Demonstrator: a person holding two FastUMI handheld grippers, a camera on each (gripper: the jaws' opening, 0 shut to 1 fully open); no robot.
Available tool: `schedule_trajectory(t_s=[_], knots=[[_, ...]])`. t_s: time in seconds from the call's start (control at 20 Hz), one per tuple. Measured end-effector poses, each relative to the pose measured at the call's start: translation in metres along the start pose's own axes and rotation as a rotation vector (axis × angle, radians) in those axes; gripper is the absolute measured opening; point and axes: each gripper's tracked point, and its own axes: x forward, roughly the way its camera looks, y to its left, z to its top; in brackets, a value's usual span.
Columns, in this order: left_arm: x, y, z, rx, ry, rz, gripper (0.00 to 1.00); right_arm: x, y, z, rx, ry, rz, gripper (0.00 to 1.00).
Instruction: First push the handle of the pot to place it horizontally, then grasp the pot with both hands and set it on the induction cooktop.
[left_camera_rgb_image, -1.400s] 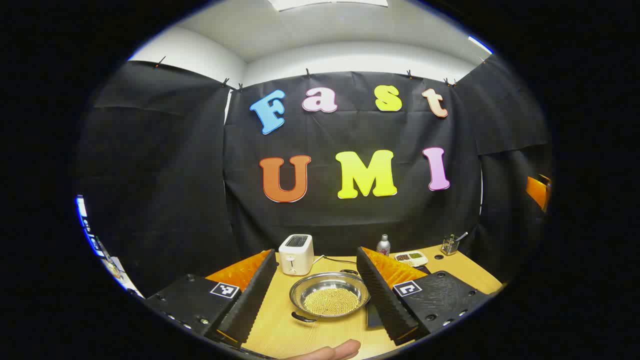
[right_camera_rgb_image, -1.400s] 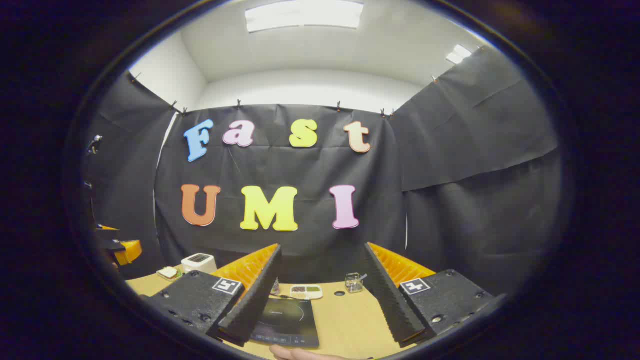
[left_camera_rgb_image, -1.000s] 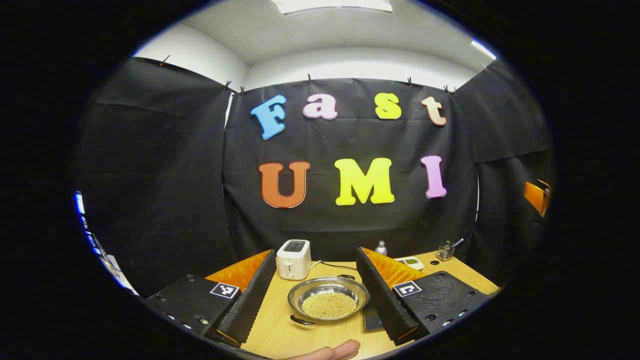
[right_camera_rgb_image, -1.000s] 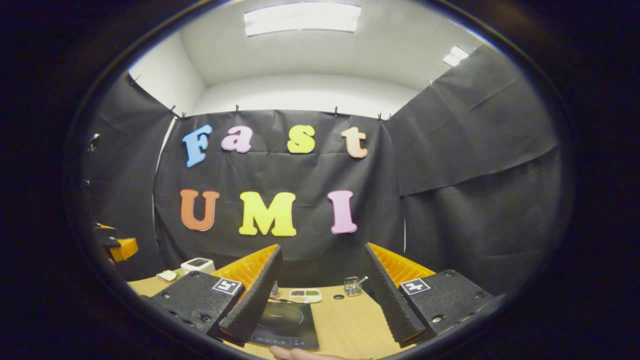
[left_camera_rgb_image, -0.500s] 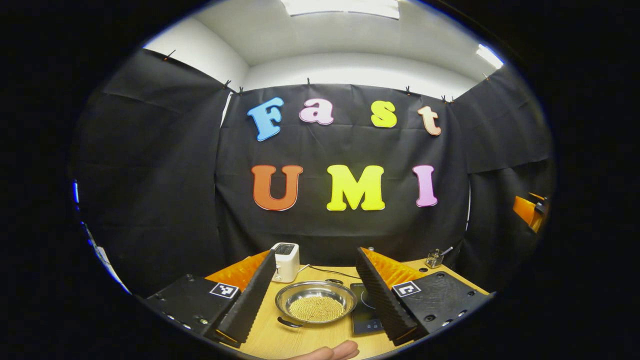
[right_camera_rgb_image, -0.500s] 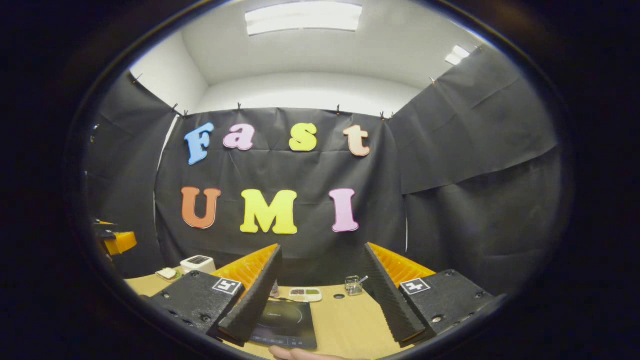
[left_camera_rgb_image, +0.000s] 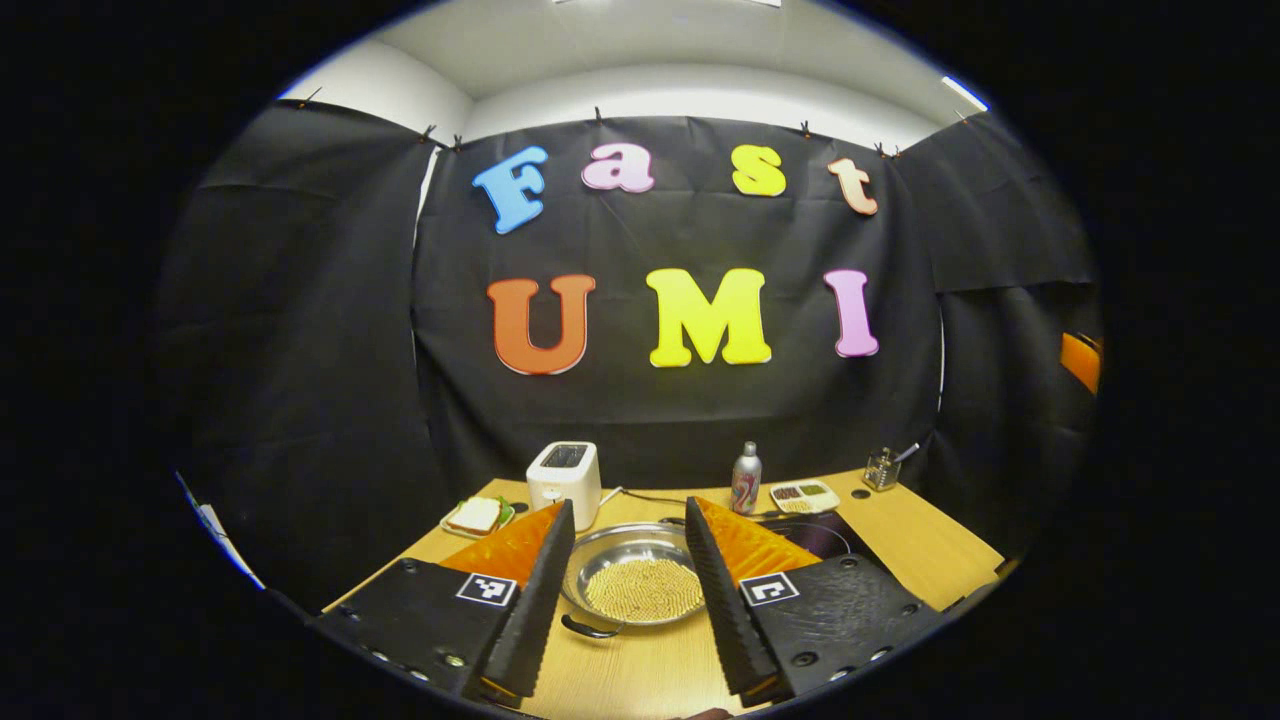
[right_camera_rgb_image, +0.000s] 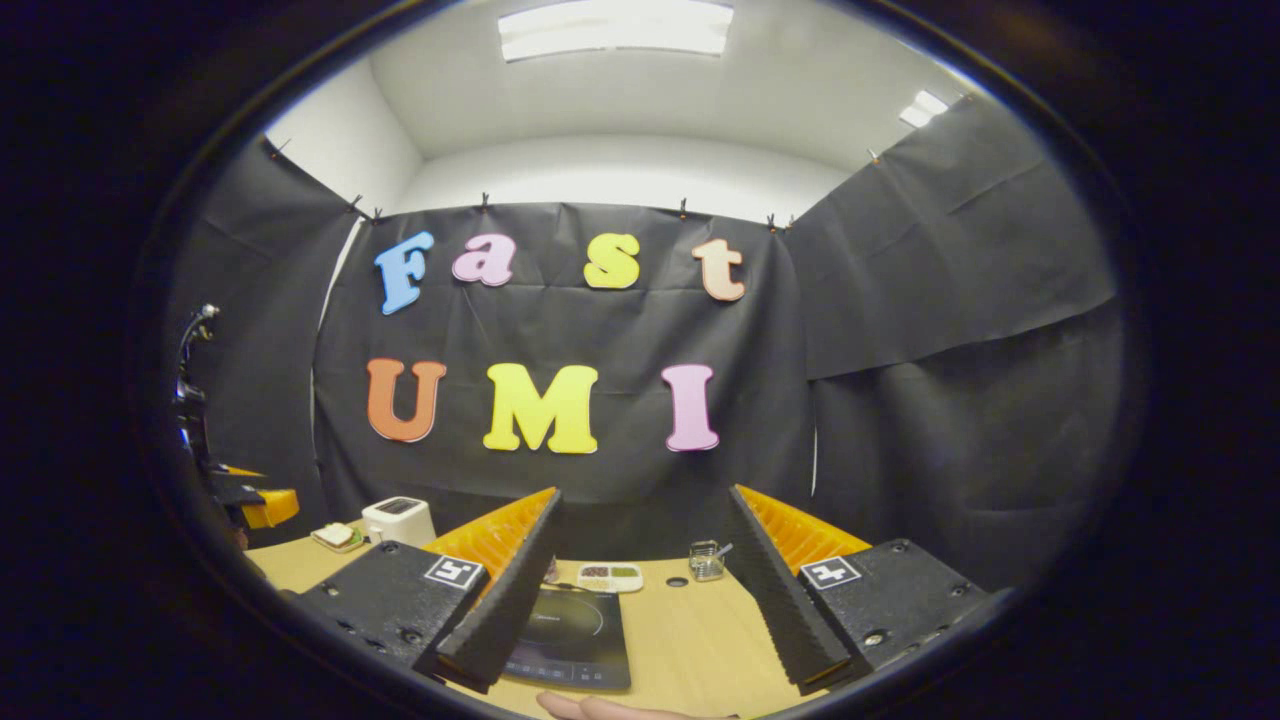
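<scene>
1. Left gripper (left_camera_rgb_image: 628, 520) held low over the table (left_camera_rgb_image: 920, 545), aimed forward and slightly downward toward the booth wall.
2. Its jaws parted moderately, nothing between them and no contact seen; pot (left_camera_rgb_image: 632, 588) framed in the gap, farther out on the table.
3. Pot resting on the table, shallow and metallic, filled with small pale-yellow grains; one dark handle (left_camera_rgb_image: 586, 629) at the near-left rim, pointing toward the camera rather than sideways.
4. Induction cooktop (left_camera_rgb_image: 820, 535) lying flat just right of the pot, partly hidden behind the left gripper's right-hand finger.
5. Right gripper (right_camera_rgb_image: 640, 510) held level and near the table edge, pointed at the back wall.
6. Its jaws spread wide, empty, touching nothing; same cooktop (right_camera_rgb_image: 570, 630) seen on the table beyond the left-hand finger, partly covered by it.
7. Fingertip of a hand (right_camera_rgb_image: 590, 708) at the very bottom edge of the right gripper view.
8. Other gripper (right_camera_rgb_image: 255, 500) visible at the far left of the right gripper view.
9. Table of light wood. Toward the back: white toaster (left_camera_rgb_image: 564, 472) with cord, sandwich on a plate (left_camera_rgb_image: 476, 516), can (left_camera_rgb_image: 745, 479), divided dish (left_camera_rgb_image: 803, 494), small utensil holder (left_camera_rgb_image: 880, 470).
10. Black cloth on three sides, white ceiling with light panels above.
</scene>
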Motion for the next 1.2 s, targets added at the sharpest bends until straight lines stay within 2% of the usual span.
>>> schedule_trajectory(t_s=[0.1,0.15,0.2,0.25,0.5,0.55,0.6,0.95,1.2], knots=[[0.01,0.001,-0.011,-0.019,0.039,-0.012,0.45,0.001,0.001,-0.002,-0.002,-0.004,0.0,0.99],[0.015,0.004,-0.018,-0.029,0.059,-0.005,0.29,0.001,0.002,-0.003,0.0,-0.003,0.002,1.0],[0.017,0.005,-0.027,-0.042,0.092,-0.002,0.18,0.001,0.002,-0.005,0.002,0.001,0.004,0.99],[0.019,0.003,-0.039,-0.05,0.13,-0.01,0.01,0.001,0.002,-0.008,0.003,0.007,0.004,0.99],[0.035,0.003,-0.084,-0.032,0.271,-0.02,0.01,0.009,0.003,-0.019,0.009,0.035,0.005,0.99],[0.053,0.005,-0.092,-0.035,0.288,-0.019,0.01,0.011,0.004,-0.022,0.01,0.042,0.006,0.99],[0.043,0.003,-0.097,-0.033,0.311,-0.02,0.0,0.012,0.004,-0.024,0.01,0.048,0.006,0.99],[0.056,-0.002,-0.162,0.0,0.477,-0.034,0.0,0.02,0.001,-0.035,0.005,0.072,-0.003,1.0],[0.066,-0.003,-0.204,-0.021,0.582,-0.044,0.0,0.026,-0.001,-0.044,0.002,0.09,-0.007,0.99]])
